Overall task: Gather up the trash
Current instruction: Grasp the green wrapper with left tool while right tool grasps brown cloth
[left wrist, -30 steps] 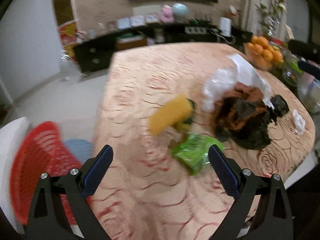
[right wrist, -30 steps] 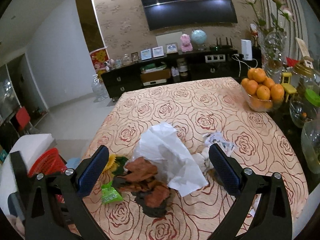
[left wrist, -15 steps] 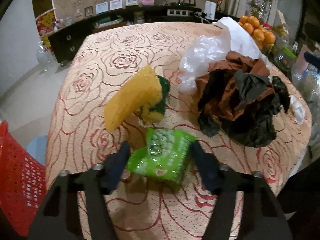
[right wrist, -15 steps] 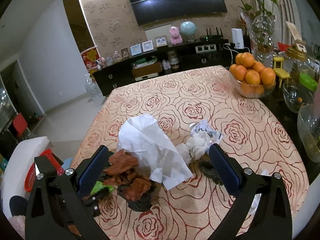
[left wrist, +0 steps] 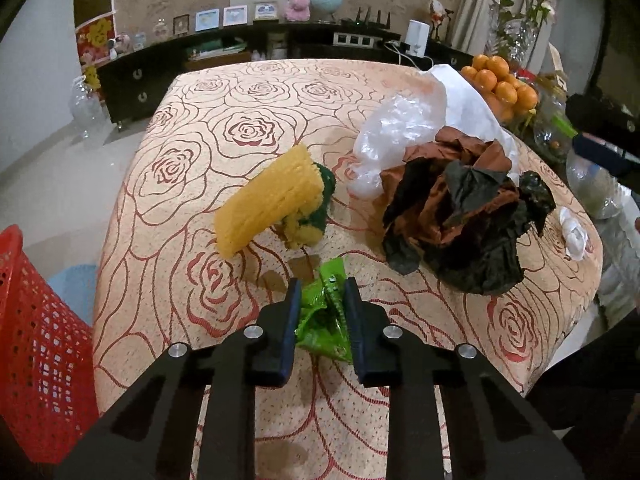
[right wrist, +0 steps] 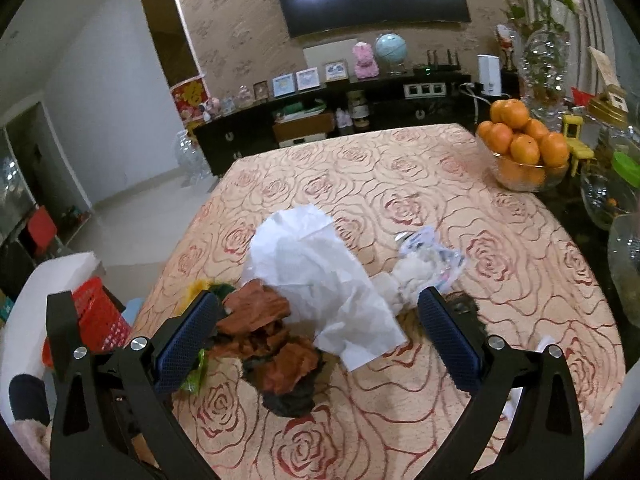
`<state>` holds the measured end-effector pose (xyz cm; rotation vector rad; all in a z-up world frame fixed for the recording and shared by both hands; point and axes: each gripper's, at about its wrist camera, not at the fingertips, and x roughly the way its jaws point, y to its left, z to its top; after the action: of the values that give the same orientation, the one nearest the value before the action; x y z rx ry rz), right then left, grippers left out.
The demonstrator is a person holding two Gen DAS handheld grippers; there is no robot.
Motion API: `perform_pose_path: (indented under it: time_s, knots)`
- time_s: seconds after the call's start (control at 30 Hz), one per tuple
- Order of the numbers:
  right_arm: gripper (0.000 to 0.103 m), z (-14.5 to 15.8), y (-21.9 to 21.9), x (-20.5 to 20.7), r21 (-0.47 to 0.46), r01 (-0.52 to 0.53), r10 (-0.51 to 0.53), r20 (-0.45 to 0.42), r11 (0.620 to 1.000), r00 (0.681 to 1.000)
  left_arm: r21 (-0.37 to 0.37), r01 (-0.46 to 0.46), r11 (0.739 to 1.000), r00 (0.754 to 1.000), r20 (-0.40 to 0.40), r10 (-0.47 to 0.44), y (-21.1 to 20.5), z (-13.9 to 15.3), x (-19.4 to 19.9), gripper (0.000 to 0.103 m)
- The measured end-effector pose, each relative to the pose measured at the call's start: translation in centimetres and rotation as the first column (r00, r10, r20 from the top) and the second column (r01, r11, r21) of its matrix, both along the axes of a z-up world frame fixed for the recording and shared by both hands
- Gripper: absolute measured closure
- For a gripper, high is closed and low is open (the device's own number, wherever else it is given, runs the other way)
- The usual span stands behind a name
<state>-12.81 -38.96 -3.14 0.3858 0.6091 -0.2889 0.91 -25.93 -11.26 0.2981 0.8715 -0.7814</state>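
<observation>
A table draped in a beige cloth patterned with red rose outlines [left wrist: 248,132] carried the litter. A crumpled heap of brown and black paper [left wrist: 460,216] served as landmark. Left of it lay a yellow-and-green sponge [left wrist: 272,204]; behind it, white paper [right wrist: 316,268] and clear plastic film [left wrist: 392,140]; right of it, a small white wad [left wrist: 574,234]; nearer the camera on its left, a crumpled green snack wrapper [left wrist: 324,316].

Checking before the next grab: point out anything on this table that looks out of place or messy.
Trash is strewn over the rose-pattern tablecloth: a crumpled brown-and-black paper heap, clear plastic, a white sheet and a yellow-green scrap. The left gripper has just been closing and pinches the crushed green wrapper.
</observation>
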Motion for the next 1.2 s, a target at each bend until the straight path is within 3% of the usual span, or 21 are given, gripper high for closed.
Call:
perform_pose_path:
  time_s: [0.1,0.3,0.47,0.57,0.67,0.8,1.07,1.2]
  knots:
    - [0.006,-0.4,1.3,0.8,0.009,-0.072,0.072,0.009,0.997,0.997,-0.023,-0.015,1.0,1.0,0.002,0.015,0.9,0.8,0.0,0.084]
    - [0.006,-1.6,4.7,3.4,-0.076,-0.168,0.166,-0.038,0.983,0.985,-0.09,-0.065,0.994,0.997,0.026,0.067,3.0,3.3,0.1,0.084]
    - [0.006,-2.7,6.0,5.1,-0.171,-0.184,0.168,-0.104,0.968,0.98,-0.123,-0.102,0.987,0.993,0.053,0.109,4.6,4.9,0.2,0.084]
    - [0.013,-3.9,5.9,6.3,-0.171,-0.188,0.161,-0.157,0.967,0.974,-0.135,-0.123,0.983,0.99,0.049,0.131,5.3,5.3,0.6,0.084]
    - [0.027,-4.8,5.9,7.1,-0.16,-0.196,0.164,-0.195,0.967,0.967,-0.144,-0.142,0.979,0.988,0.045,0.15,6.0,5.5,1.0,0.084]
    - [0.031,-4.1,5.8,7.0,-0.132,-0.201,0.179,-0.159,0.971,0.971,-0.164,-0.154,0.975,0.985,0.052,0.164,6.6,6.1,1.0,0.084]
    - [0.032,0.3,5.5,5.1,-0.017,-0.248,0.248,0.047,0.969,0.968,-0.208,-0.174,0.962,0.977,0.085,0.196,8.1,7.6,0.7,0.084]
    - [0.032,1.8,5.9,4.7,-0.038,-0.237,0.24,0.08,0.971,0.968,-0.229,-0.19,0.955,0.972,0.095,0.216,9.0,8.4,0.9,0.084]
